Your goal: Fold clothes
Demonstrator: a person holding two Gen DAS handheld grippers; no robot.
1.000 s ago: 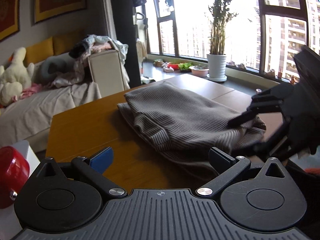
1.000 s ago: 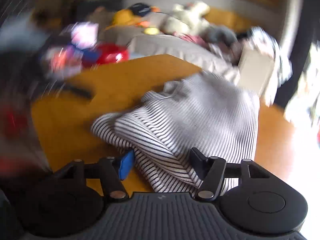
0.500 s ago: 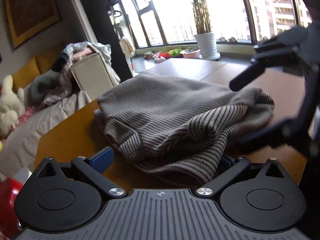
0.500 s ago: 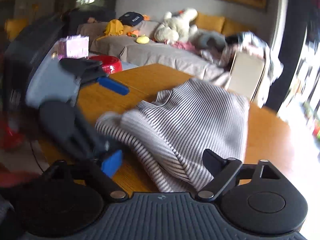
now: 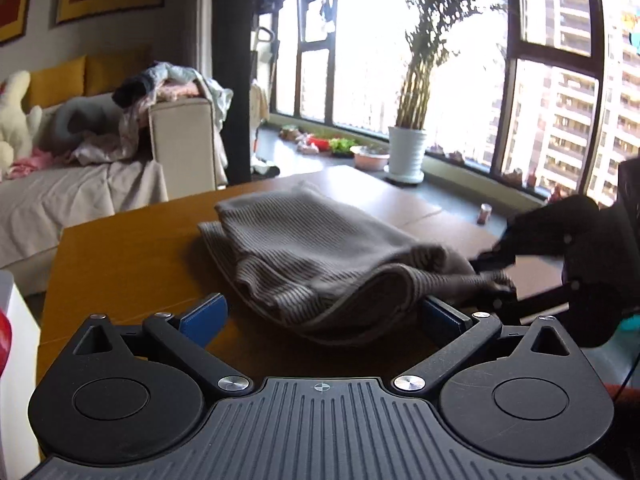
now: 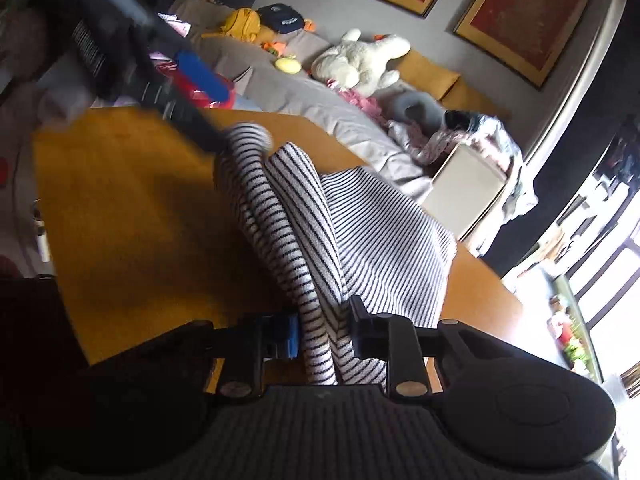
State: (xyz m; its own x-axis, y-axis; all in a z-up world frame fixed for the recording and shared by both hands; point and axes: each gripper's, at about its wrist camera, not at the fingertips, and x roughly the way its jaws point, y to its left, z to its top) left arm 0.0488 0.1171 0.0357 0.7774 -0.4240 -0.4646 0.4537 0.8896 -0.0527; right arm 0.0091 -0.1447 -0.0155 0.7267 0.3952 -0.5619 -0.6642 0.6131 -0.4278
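A grey-and-white striped knit garment (image 5: 316, 248) lies partly folded on the orange-brown wooden table (image 5: 120, 264), bunched in layers toward the table's near edge in the left wrist view, with its flat part reaching toward the far edge by the window.

The left tongs (image 5: 320, 312) stand wide apart, their blue-padded fingers (image 5: 206, 314) on either side of the garment's nearest fold; the pads do not press on the cloth.

The right tongs (image 6: 322, 332) are closing on a rolled edge of the striped garment, which runs between the blue pad and the black finger; the cloth is pinched there and rises from the table in a ridge. In the left wrist view the same right tongs (image 5: 500, 276) grip the garment's corner near the table's right edge.

A white pot with a tall green plant (image 5: 406, 152) stands on the windowsill beyond the table.
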